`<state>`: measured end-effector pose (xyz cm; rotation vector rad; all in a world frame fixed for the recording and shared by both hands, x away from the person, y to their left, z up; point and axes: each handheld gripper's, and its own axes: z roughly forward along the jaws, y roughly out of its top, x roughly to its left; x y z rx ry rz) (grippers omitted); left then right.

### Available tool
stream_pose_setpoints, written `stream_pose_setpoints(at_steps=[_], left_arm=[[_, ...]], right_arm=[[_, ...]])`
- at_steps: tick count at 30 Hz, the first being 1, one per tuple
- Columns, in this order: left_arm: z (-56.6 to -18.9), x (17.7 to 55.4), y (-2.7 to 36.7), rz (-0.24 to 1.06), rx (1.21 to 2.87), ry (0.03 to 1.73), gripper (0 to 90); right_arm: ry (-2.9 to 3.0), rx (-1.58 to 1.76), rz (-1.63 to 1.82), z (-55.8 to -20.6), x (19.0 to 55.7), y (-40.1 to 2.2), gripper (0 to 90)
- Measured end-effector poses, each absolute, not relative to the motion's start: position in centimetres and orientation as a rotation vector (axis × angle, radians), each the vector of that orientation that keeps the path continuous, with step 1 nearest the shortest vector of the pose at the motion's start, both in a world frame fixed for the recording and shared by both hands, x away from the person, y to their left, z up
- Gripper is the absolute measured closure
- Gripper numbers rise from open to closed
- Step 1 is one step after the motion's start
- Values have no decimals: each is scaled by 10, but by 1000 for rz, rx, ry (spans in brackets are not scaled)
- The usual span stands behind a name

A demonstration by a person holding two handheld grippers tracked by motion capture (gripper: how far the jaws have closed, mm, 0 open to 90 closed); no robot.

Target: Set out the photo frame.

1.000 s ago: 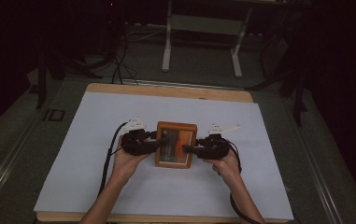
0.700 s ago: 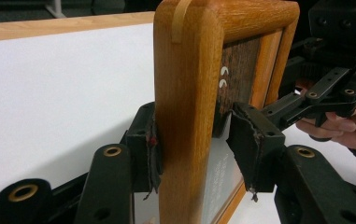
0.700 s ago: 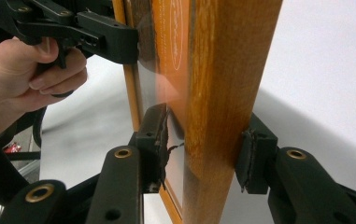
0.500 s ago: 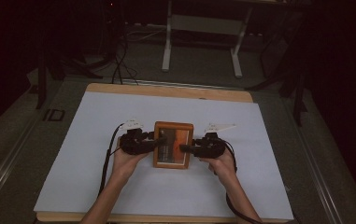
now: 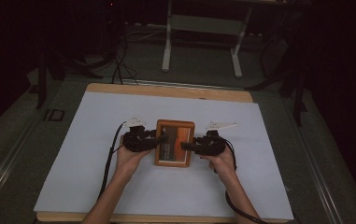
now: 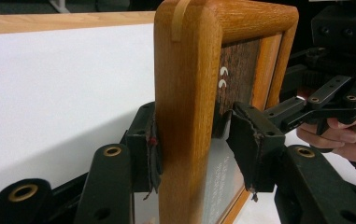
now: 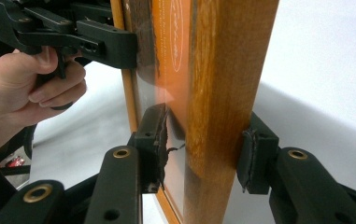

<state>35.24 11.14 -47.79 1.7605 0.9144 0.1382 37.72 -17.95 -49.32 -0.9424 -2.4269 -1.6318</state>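
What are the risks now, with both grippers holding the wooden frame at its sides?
1. In the left gripper view, one pad sits apart from the wooden picture frame, so that side might slip.
2. The right gripper's worn pad presses the glass front and might scratch it.

A wooden picture frame [image 6: 185,107] stands on edge through the middle of the picture, its rounded corner at the top. The left gripper [image 6: 199,149] rises from the bottom: its left pad lies against the frame's outer face, while its right pad [image 6: 248,149] sits a little off the dark inner panel. At the right edge, the right gripper [image 6: 325,93] reaches to the frame's far side, a hand [image 6: 348,135] curled beneath it. White paper [image 6: 59,93] covers the table [image 6: 49,21] at left.
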Motion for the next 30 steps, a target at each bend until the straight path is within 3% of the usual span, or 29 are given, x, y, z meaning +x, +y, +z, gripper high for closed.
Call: stream_pose_setpoints(at_steps=[21, 30], left_arm=[[-482, 354, 113, 120, 1763, 933, 552], [-484, 358, 111, 121, 1780, 952, 412]], right_arm=[[-2408, -922, -1658, -501, 381, -180, 578], [-2488, -931, -1610, -500, 378, -172, 403]])
